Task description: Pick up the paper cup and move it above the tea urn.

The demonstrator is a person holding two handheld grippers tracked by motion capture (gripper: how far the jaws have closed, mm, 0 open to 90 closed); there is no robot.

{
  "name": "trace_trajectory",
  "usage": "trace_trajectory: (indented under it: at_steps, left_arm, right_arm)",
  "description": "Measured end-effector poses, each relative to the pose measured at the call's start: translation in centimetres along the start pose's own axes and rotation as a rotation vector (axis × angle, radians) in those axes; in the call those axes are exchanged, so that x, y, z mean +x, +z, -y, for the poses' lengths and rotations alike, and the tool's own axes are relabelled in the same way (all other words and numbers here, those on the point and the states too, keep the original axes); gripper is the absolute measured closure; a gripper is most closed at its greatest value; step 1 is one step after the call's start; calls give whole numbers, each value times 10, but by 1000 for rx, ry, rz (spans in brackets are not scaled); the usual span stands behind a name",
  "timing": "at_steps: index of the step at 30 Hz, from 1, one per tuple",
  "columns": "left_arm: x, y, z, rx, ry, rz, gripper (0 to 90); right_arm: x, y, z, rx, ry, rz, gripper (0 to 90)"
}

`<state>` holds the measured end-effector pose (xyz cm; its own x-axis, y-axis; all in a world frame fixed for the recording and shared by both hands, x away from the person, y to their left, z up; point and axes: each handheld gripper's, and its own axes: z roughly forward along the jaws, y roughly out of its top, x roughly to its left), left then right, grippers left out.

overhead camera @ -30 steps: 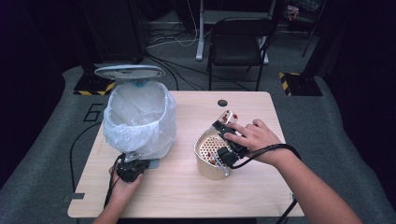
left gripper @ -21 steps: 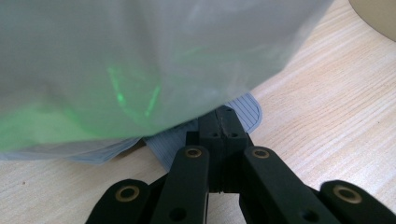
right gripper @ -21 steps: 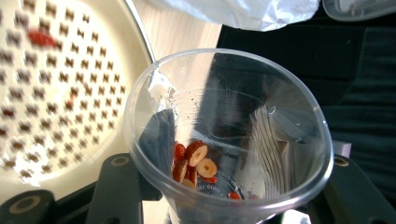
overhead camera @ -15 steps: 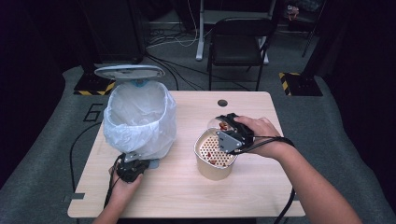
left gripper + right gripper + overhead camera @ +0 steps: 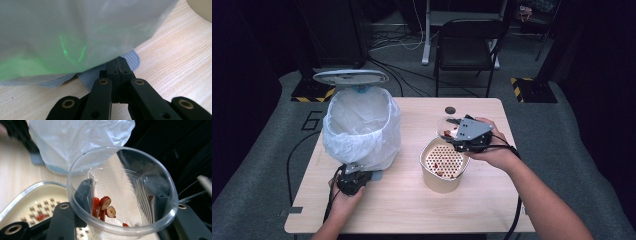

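right gripper view: right gripper [image 5: 120, 220] clasping clear plastic cup [image 5: 122, 192] of red slices above strainer pot [image 5: 443, 167]; left gripper [image 5: 119, 68] clenched on bin pedal [image 5: 130, 60].

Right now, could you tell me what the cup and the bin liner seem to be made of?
Cup: clear, glossy, ribbed plastic by the look; the red slices show through its wall. Bin liner: thin translucent white plastic film, probably; it wrinkles and drapes.
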<state>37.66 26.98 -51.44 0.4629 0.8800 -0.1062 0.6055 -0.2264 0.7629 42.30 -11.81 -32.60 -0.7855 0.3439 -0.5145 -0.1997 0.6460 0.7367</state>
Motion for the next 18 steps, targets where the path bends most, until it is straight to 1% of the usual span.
trace_trajectory:
  at_steps: [1,2,3,4,5,6,8,9,10,11,12,13,14,16,18]
  left_arm:
    - [-1,0,0,-4,-13,-3,900]
    - [0,0,0,-3,-5,-2,900]
    - [0,0,0,-3,-4,-1,900]
    - [0,-1,0,7,-1,8,900]
    - [0,-1,0,7,-1,8,900]
    - [0,-1,0,11,3,16,900]
    - [-1,-1,0,13,-1,12,900]
    - [0,-1,0,12,3,15,900]
    - [1,0,0,4,11,4,900]
    - [-1,0,0,-5,-12,-2,900]
    - [0,0,0,-5,-13,-2,900]
    - [0,0,0,-3,-6,0,900]
    - [0,0,0,-3,-6,0,900]
    - [0,0,0,-5,-9,0,900]
    - [0,0,0,-6,-9,-1,900]
  right_arm:
    - [-1,0,1,-8,32,-10,469]
    - [-3,0,4,-18,81,-23,469]
    - [-4,0,5,-25,111,-29,469]
    - [-6,1,8,-39,176,-39,468]
    - [-6,1,8,-39,176,-39,468]
    - [-7,1,9,-48,202,-44,468]
    - [-10,1,11,-75,278,-63,467]
    - [-11,1,11,-79,307,-71,467]
    - [-12,1,11,-82,327,-74,467]
    - [-12,0,10,-82,337,-74,466]
    - [-13,1,7,-79,363,-85,465]
    - [-13,1,7,-79,363,-85,465]
    - [-12,1,5,-82,380,-88,466]
    - [-12,1,2,-91,385,-93,465]
    - [-11,1,0,-87,393,-93,465]
